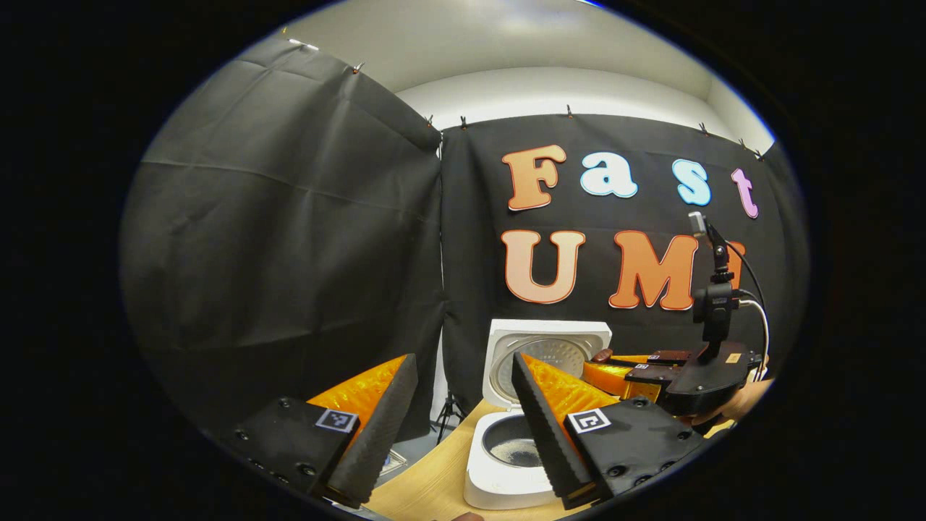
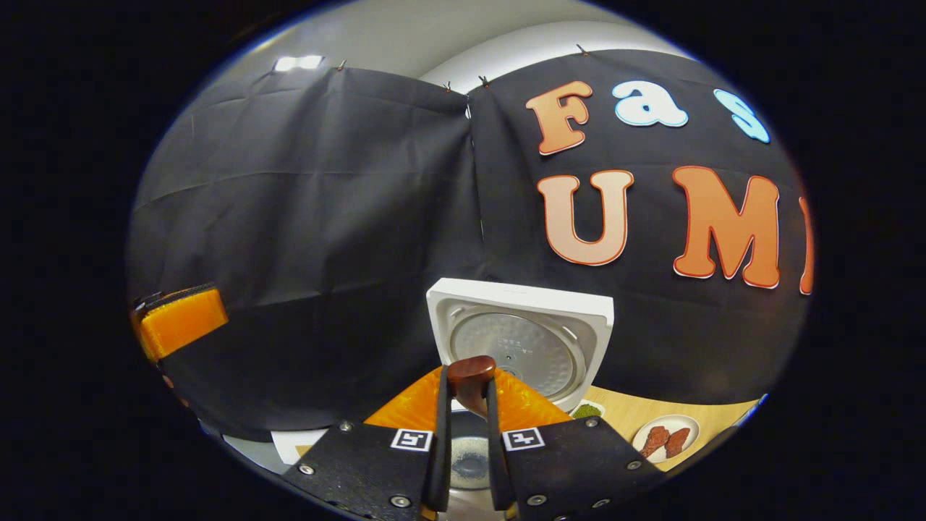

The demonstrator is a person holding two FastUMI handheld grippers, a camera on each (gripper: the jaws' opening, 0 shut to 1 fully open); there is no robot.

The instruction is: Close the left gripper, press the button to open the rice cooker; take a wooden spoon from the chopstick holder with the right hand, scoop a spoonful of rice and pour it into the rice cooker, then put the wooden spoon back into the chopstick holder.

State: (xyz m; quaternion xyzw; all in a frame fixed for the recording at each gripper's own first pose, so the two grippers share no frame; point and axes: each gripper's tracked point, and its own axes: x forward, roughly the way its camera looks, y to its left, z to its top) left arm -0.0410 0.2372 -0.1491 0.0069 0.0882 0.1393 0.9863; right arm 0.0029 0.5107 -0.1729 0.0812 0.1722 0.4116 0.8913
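Note:
The white rice cooker (image 1: pixel 506 481) stands with its lid (image 1: pixel 550 351) up, and a little rice lies in the pot (image 1: pixel 515 450). My left gripper (image 1: pixel 463 356) is open and empty, its fingers spread wide in front of the cooker. Farther right, my right gripper (image 1: pixel 604 365) reaches toward the cooker from the side. In the right gripper view, my right gripper (image 2: pixel 469 394) is shut on the wooden spoon (image 2: pixel 470 373), whose rounded brown end sticks up between the pads. Below it lie the open pot (image 2: pixel 469 452) and the raised lid (image 2: pixel 521 340).
The cooker rests on a wooden table (image 1: pixel 427 477). A hand (image 1: pixel 745 401) holds the right gripper. A small plate of red-brown food (image 2: pixel 665 438) and a green item (image 2: pixel 587 410) sit right of the cooker. The left gripper's orange finger (image 2: pixel 177 318) shows far left.

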